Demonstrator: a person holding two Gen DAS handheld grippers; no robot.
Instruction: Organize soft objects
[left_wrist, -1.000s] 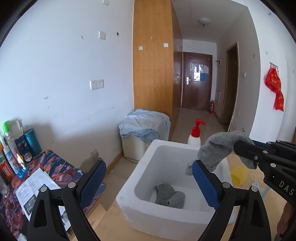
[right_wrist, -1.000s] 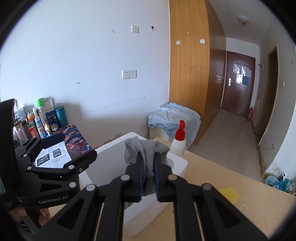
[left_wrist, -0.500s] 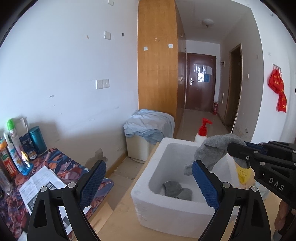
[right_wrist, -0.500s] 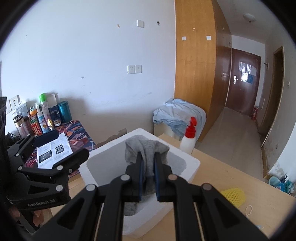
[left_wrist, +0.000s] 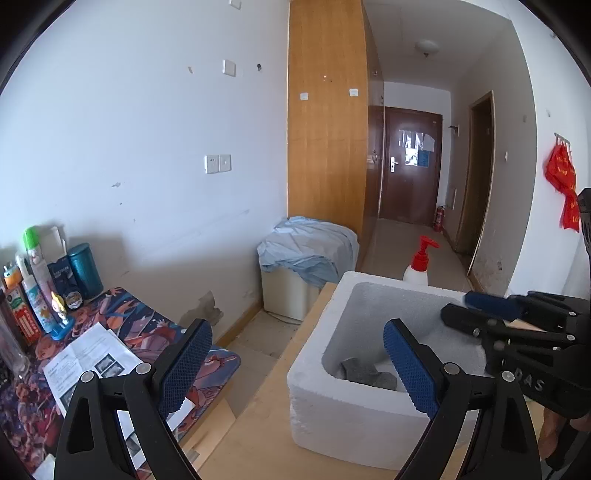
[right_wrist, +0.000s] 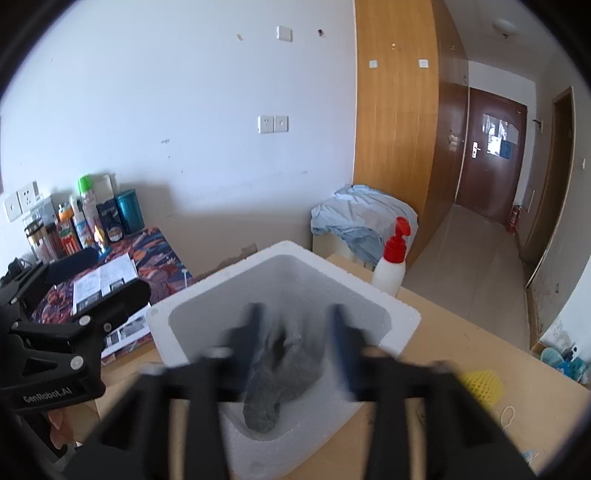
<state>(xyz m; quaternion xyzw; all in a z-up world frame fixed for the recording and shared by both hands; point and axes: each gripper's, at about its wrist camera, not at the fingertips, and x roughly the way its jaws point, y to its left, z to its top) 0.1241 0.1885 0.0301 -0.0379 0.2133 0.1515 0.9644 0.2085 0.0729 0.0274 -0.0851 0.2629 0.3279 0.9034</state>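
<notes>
A white foam box (left_wrist: 317, 376) stands on the wooden table; it also shows in the right wrist view (right_wrist: 399, 314). Grey socks (left_wrist: 367, 373) lie on its floor. In the right wrist view a grey sock (right_wrist: 280, 373) is dropping into the box between the fingers, blurred. My right gripper (right_wrist: 295, 332) is open and empty above the box; it shows from the side in the left wrist view (left_wrist: 480, 314). My left gripper (left_wrist: 295, 358) is open and empty, held left of the box.
A white pump bottle with a red top (left_wrist: 417, 267) stands behind the box. A yellow mesh piece (right_wrist: 480, 386) lies on the table to the right. Bottles and cans (left_wrist: 40, 280) and papers (left_wrist: 92, 365) sit on a patterned surface at left.
My right gripper has opened and let go of the grey sock, which is falling into the foam box. The left gripper stays open and has drifted left.
</notes>
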